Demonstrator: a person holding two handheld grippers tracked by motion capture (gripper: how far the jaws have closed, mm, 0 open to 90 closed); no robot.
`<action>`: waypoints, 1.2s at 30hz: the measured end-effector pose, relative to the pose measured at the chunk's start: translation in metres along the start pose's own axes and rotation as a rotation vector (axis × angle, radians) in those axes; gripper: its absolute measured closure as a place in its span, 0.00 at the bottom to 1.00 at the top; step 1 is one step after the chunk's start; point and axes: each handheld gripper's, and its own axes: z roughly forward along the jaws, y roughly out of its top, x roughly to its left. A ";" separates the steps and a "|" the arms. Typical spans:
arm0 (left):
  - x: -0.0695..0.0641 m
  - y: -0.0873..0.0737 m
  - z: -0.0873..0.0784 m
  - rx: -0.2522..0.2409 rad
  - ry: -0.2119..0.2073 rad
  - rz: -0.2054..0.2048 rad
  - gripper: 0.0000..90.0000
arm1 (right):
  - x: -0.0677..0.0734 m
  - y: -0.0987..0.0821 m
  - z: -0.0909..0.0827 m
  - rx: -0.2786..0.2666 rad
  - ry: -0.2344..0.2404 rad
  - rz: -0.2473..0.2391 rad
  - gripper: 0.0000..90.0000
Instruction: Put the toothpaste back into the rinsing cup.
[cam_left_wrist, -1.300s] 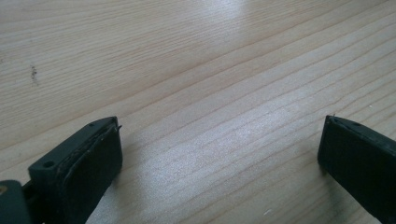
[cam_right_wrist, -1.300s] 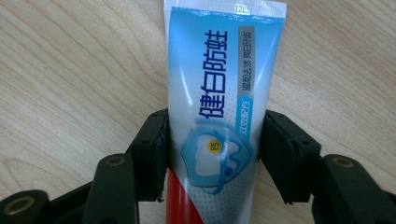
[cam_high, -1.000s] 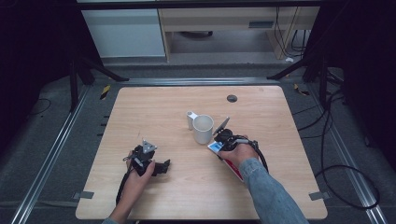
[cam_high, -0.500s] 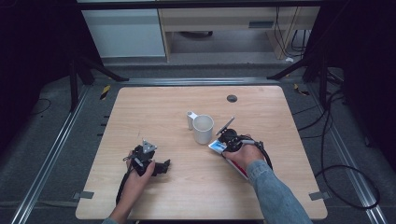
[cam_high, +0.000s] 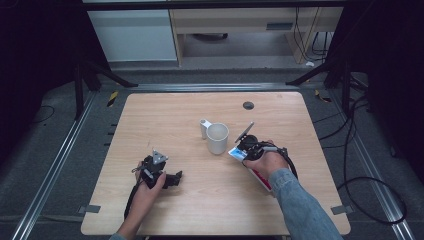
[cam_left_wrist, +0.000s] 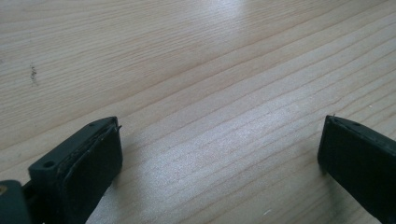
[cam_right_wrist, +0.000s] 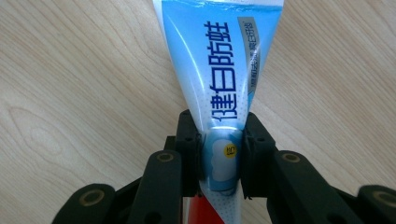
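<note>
Left of the mug (cam_high: 217, 137), well apart from it, the left hand-held gripper (cam_high: 170, 179) lies low on the surface (cam_high: 165, 120), jaws spread wide with bare wood grain between them in the left gripper view — nothing held, just waiting. Now the mug itself: white, upright, open mouth up, handle turned to its far-left side, standing near the middle of the surface. Just right of the mug comes the action: the right hand-held gripper (cam_high: 239, 150) is clamped on a toothpaste tube (cam_right_wrist: 224, 84), jaws pinching it across the narrow part, the blue-and-white body fanning out beyond them. From above, the tube (cam_high: 252, 170) slants low beside the mug, not over it. Looks like a drop into the mug is brewing. To do it well: keep the squeeze firm, since a soft tube can slip; lift and tip it more upright, bring its lower end over the mug's mouth, clear the rim, and only then release.
</note>
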 end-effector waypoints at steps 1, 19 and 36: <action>0.000 0.000 0.000 0.000 0.000 0.000 0.00 | -0.002 -0.002 -0.001 0.004 -0.002 -0.006 0.81; 0.000 0.000 0.000 0.000 0.000 0.000 0.00 | -0.014 -0.012 -0.017 -0.051 -0.006 0.020 0.81; 0.000 0.000 0.000 0.000 0.000 -0.001 0.00 | -0.025 -0.022 -0.041 -0.181 -0.021 0.053 0.82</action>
